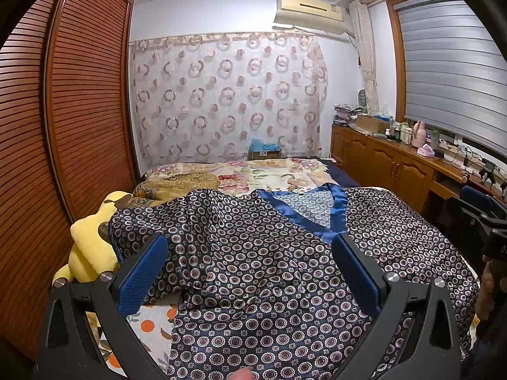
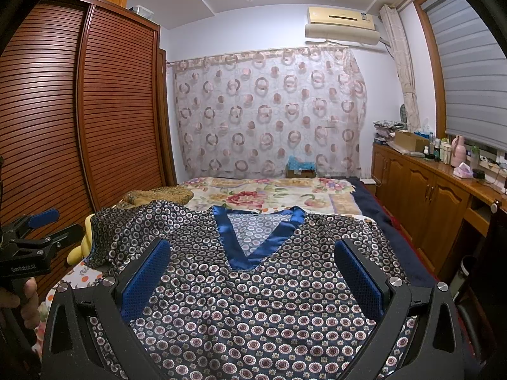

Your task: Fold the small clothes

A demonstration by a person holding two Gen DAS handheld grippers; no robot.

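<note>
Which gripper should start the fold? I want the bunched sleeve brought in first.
Probably the left gripper: it hangs open nearest the rumpled sleeve of the shirt. The right gripper, also open, sits over the flat chest.

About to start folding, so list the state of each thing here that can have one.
Patterned top: spread flat on the bed, unfolded, left sleeve bunched.
Left gripper: open, empty, above the top.
Right gripper: open, empty, above the top.
Wardrobe doors: closed.
Window blind: lowered.
</note>
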